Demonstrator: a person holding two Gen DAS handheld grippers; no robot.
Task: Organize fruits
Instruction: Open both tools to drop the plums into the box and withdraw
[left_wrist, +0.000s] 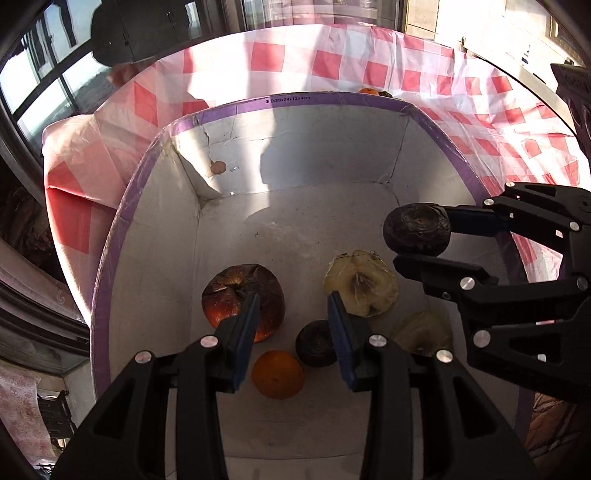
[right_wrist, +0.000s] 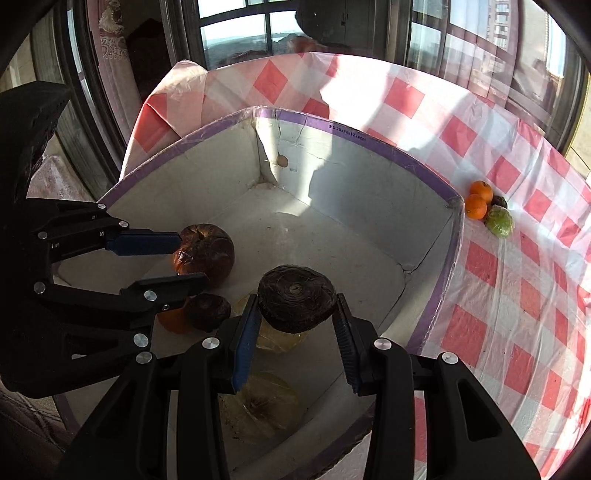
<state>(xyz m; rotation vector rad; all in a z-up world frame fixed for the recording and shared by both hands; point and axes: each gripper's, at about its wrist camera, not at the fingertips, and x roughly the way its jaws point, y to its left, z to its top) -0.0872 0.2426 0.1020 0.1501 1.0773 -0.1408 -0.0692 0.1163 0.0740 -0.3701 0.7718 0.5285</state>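
Note:
A white cardboard box with a purple rim (left_wrist: 295, 99) (right_wrist: 454, 240) stands on the checked tablecloth. My right gripper (right_wrist: 297, 299) (left_wrist: 421, 240) is shut on a dark wrinkled fruit (right_wrist: 295, 295) (left_wrist: 417, 229) and holds it over the box's right side. My left gripper (left_wrist: 293, 299) (right_wrist: 192, 256) hangs low inside the box, its jaws apart with nothing between them. On the floor below lie a bruised red apple (left_wrist: 236, 291) (right_wrist: 210, 247), an orange (left_wrist: 277, 374), a small dark fruit (left_wrist: 314, 343) and two pale wrapped fruits (left_wrist: 364, 284) (left_wrist: 421, 332).
Outside the box's far right corner, two oranges (right_wrist: 478, 199), a green fruit (right_wrist: 499, 221) and a dark fruit (right_wrist: 500, 201) sit together on the red-and-white cloth (right_wrist: 517, 295). Windows run behind the table. A person in dark clothing (left_wrist: 144, 29) is at the far edge.

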